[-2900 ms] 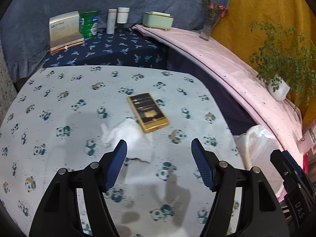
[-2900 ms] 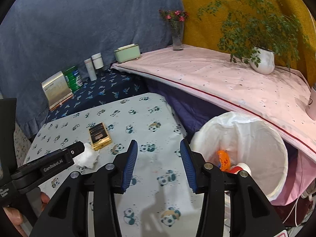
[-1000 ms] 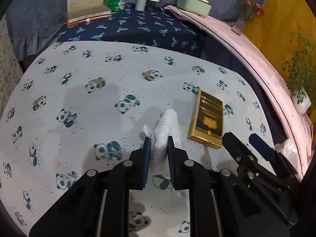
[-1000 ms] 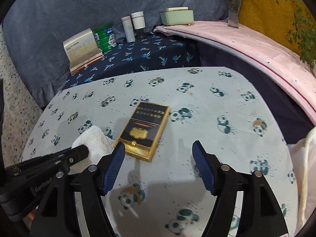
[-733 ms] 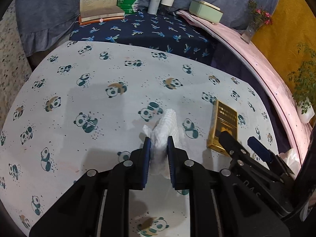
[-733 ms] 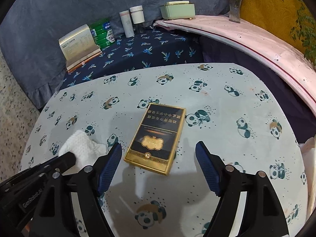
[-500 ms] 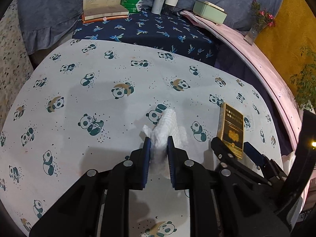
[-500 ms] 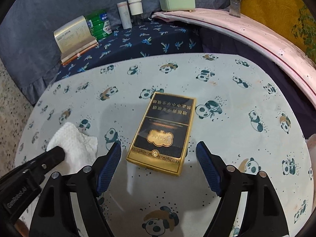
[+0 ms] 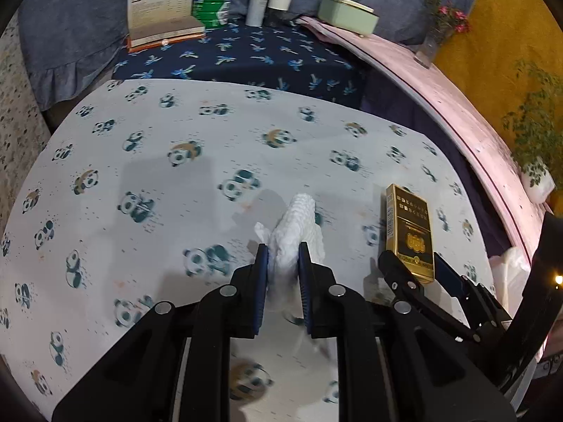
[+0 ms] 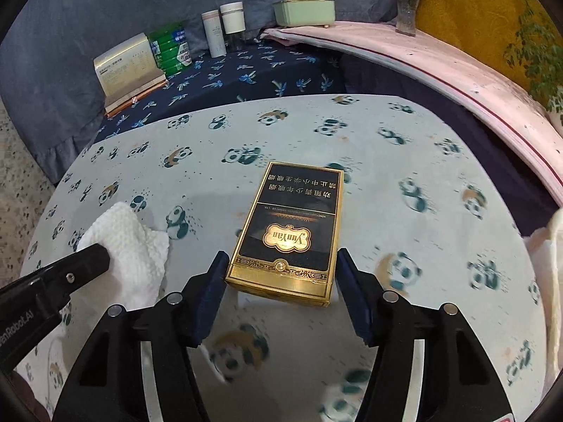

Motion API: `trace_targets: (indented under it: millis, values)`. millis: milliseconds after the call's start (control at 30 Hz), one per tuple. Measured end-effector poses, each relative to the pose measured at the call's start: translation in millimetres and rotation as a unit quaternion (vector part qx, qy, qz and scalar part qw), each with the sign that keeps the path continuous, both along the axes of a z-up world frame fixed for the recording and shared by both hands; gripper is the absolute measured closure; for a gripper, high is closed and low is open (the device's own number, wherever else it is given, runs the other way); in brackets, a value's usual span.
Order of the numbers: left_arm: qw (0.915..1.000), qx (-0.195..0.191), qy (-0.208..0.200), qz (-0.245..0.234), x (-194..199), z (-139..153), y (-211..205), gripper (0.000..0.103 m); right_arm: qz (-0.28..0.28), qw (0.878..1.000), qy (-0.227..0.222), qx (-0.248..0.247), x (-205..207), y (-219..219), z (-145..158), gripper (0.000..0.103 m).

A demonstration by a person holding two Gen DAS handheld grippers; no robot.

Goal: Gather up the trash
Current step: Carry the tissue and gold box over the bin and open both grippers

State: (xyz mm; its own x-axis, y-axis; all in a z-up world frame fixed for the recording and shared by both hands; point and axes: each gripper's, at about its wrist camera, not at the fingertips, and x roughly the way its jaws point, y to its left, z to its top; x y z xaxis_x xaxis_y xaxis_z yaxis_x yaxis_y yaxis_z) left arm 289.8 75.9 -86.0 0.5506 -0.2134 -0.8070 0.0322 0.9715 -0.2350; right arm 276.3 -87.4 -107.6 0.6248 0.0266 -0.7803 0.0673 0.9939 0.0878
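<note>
My left gripper is shut on a crumpled white tissue and holds it just above the panda-print table. The tissue also shows in the right wrist view, held at the left. A black and gold cigarette box lies flat on the table. My right gripper is open, its blue fingers on either side of the box's near end. In the left wrist view the box sits to the right, with the right gripper's fingers at its near end.
A white-lined trash bin sits off the table's right edge, its rim also in the right wrist view. Behind the table a dark blue surface holds a book, green packs, two bottles. A pink shelf curves along the right.
My left gripper closed on the tissue and lifted it slightly. My right gripper swung from the bin to the cigarette box and moved in until its open fingers flank the box.
</note>
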Motion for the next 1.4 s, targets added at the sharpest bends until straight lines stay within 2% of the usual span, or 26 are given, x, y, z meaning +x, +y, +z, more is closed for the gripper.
trace_targets:
  millis: [367, 733, 1067, 1400]
  values:
    - [0.9972, 0.001, -0.018, -0.072, -48, 29, -85, 0.087, -0.056, 0.998, -0.033, 0.013, -82, -73, 35, 0.044]
    - [0.9874, 0.006, -0.035, -0.154, -99, 52, -181, 0.087, -0.135, 0.988, -0.065, 0.023, -166, -166, 63, 0.044]
    - [0.9759, 0.015, -0.043, -0.214, -135, 61, -253, 0.087, -0.193, 0.978, -0.084, 0.019, -215, -229, 73, 0.044]
    - [0.9646, 0.011, -0.042, -0.26, -150, 64, -311, 0.086, -0.235, 0.968, -0.088, 0.023, -249, -277, 70, 0.044]
